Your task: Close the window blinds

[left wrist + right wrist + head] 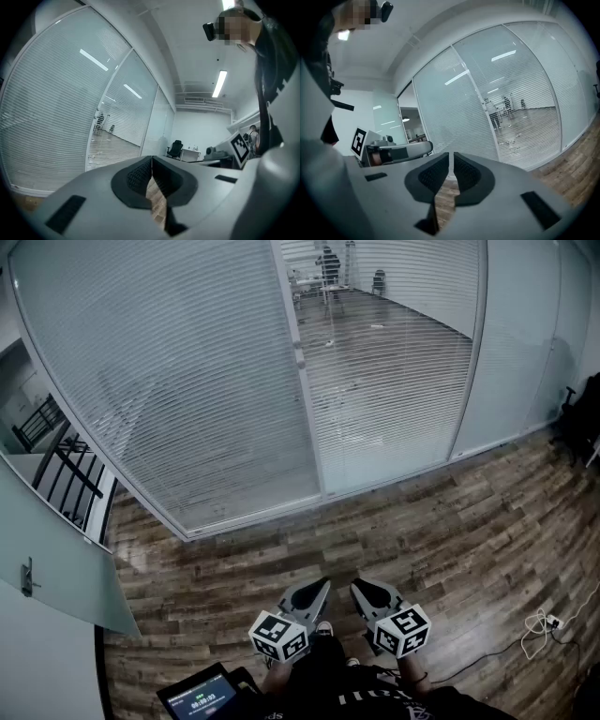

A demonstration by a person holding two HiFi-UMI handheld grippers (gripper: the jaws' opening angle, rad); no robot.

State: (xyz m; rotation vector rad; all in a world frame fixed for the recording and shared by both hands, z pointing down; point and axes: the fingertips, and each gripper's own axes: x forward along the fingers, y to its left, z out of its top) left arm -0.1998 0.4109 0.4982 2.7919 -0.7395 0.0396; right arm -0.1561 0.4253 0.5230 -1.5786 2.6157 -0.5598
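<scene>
A glass wall with slatted blinds stands ahead across the floor. The left panel's blinds (178,381) look turned flat and opaque. The middle panel's blinds (394,381) let the room behind show through their slats; the same panel shows in the right gripper view (525,126). Both grippers hang low in front of the person, well short of the wall and side by side. My left gripper (322,583) (152,161) is shut with its pads touching and nothing in it. My right gripper (357,585) (451,157) is shut to a thin slit, also empty.
A wood-plank floor (469,521) lies between me and the wall. A small screen device (202,697) sits at the bottom left. A white cable with a plug (539,624) lies on the floor at the right. A dark chair (581,418) stands at the right edge, a glass door (37,559) at the left.
</scene>
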